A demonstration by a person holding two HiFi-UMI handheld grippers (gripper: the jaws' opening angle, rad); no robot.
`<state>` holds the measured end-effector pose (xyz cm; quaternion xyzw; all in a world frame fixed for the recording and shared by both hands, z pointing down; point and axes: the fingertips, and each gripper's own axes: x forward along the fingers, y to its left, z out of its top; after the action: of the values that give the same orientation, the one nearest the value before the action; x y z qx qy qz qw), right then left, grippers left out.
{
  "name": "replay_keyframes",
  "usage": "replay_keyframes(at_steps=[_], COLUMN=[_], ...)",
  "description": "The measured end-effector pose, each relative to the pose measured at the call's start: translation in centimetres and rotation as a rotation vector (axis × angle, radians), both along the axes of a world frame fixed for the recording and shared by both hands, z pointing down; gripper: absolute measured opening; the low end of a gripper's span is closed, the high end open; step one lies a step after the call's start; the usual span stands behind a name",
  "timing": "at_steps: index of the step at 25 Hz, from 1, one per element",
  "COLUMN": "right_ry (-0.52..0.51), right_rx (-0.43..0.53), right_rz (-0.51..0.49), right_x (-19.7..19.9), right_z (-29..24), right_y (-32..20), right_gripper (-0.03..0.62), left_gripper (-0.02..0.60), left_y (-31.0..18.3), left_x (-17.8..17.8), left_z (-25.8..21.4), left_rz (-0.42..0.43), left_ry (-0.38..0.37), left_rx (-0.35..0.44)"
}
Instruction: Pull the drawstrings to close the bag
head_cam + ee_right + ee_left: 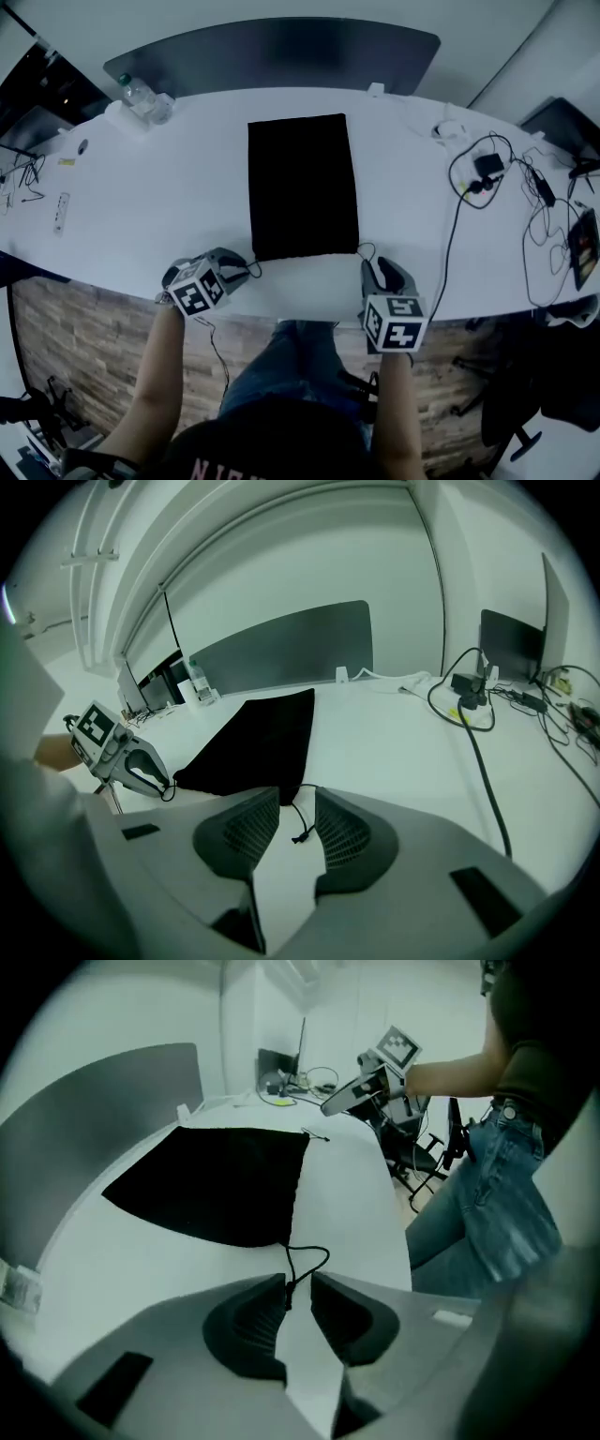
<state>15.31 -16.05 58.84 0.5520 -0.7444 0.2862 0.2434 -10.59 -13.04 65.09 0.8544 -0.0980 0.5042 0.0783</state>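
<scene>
A flat black drawstring bag lies on the white table, its mouth toward the front edge. My left gripper sits at the bag's near left corner. In the left gripper view the left drawstring loops out of the bag, and its knotted end lies in the gap of the gripper, whose jaws stand apart. My right gripper is at the near right corner. Its jaws are also apart, with the right drawstring and its knot loose between them.
A water bottle stands at the back left and a power strip lies at the left. Cables and a charger spread over the right side. A grey divider panel runs behind the table. The table's front edge is just under both grippers.
</scene>
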Motion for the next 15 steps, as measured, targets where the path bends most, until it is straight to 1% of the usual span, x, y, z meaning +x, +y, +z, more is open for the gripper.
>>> replay_keyframes(at_steps=[1,2,3,5,10,14,15], right_ry=[0.002,0.004,0.008,0.026,0.110,0.153,0.161], right_rx=[-0.009,-0.020,-0.032,-0.057,-0.140,-0.134,-0.137], right_rz=[0.002,0.003,0.003,0.006,0.025,0.041,0.044], right_x=[0.0,0.0,-0.1,-0.2,-0.1,0.3,0.4], right_z=[0.3,0.7,1.1,2.1,5.1,5.3,5.3], right_y=[0.2,0.3,0.5,0.6,0.9,0.9,0.8], right_gripper=[0.109,0.120,0.129,0.144,0.156,0.147,0.134], left_gripper=[0.069,0.029,0.023,0.020,0.018,0.018,0.020], left_y=[0.1,0.1,0.2,0.3,0.3,0.1,0.1], left_x=[0.1,0.2,0.2,0.2,0.3,0.3,0.3], left_z=[0.0,0.0,-0.1,-0.1,-0.1,-0.2,-0.2], left_rz=[0.007,0.002,-0.010,-0.038,-0.088,-0.115,-0.120], left_ry=[-0.006,-0.008,-0.007,0.002,0.018,0.035,0.036], left_rx=[-0.019,-0.041,-0.058,-0.074,-0.067,-0.064,-0.061])
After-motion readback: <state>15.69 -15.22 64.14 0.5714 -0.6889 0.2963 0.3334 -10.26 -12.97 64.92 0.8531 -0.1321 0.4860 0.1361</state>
